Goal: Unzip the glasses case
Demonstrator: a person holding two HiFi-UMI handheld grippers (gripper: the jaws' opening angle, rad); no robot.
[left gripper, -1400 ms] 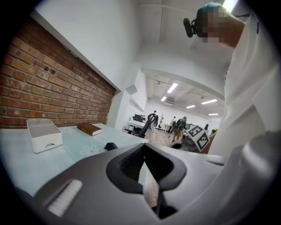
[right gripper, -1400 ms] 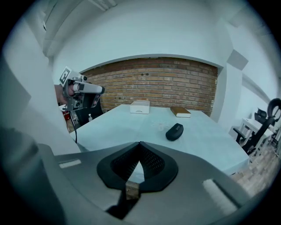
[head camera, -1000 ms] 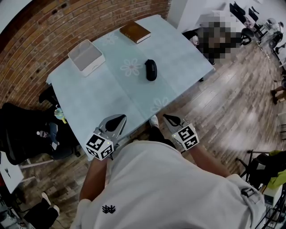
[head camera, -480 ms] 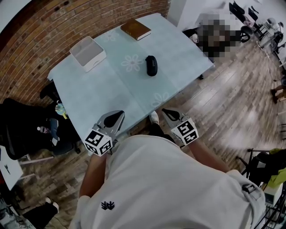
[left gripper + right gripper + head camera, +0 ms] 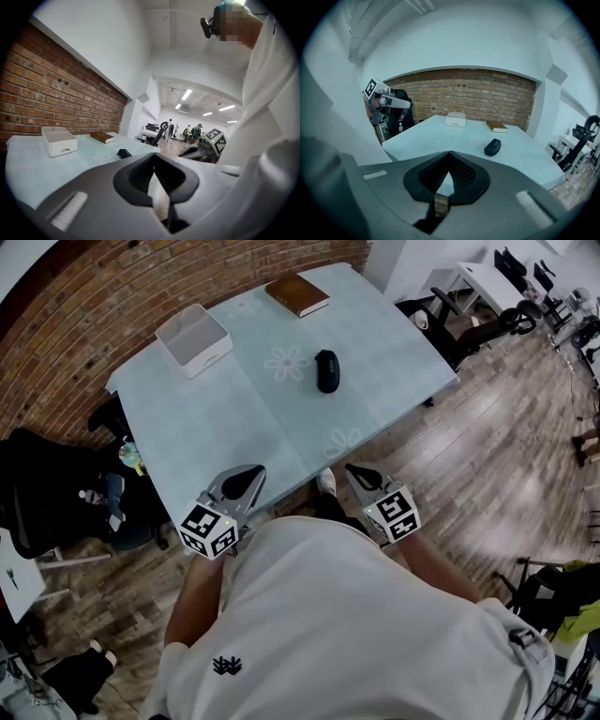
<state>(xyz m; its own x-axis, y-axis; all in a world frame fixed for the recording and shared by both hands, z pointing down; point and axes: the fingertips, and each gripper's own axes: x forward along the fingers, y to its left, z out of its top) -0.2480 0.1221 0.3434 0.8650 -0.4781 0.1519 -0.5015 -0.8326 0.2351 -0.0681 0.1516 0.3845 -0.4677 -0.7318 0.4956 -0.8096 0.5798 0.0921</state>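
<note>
The black glasses case (image 5: 327,370) lies zipped shut near the middle of the light blue table (image 5: 234,437), also visible as the case (image 5: 492,146) and, small, as the case (image 5: 124,153). Both grippers hover close to the person's body at the table's near edge, far from the case. My left gripper (image 5: 250,472) is shut with nothing between its jaws, which meet at the tip (image 5: 153,155). My right gripper (image 5: 355,471) is shut and empty too, its jaws closed together (image 5: 449,153).
A white open box (image 5: 194,338) stands at the table's far left, and a brown book (image 5: 297,294) lies at the far edge. A black chair with bags (image 5: 56,502) stands left of the table. Wooden floor (image 5: 487,456) lies to the right, with office chairs (image 5: 478,324) beyond.
The head view has shifted slightly, so the table and case sit a little lower and further right in frame. Both grippers stay shut in about the same place by the body.
</note>
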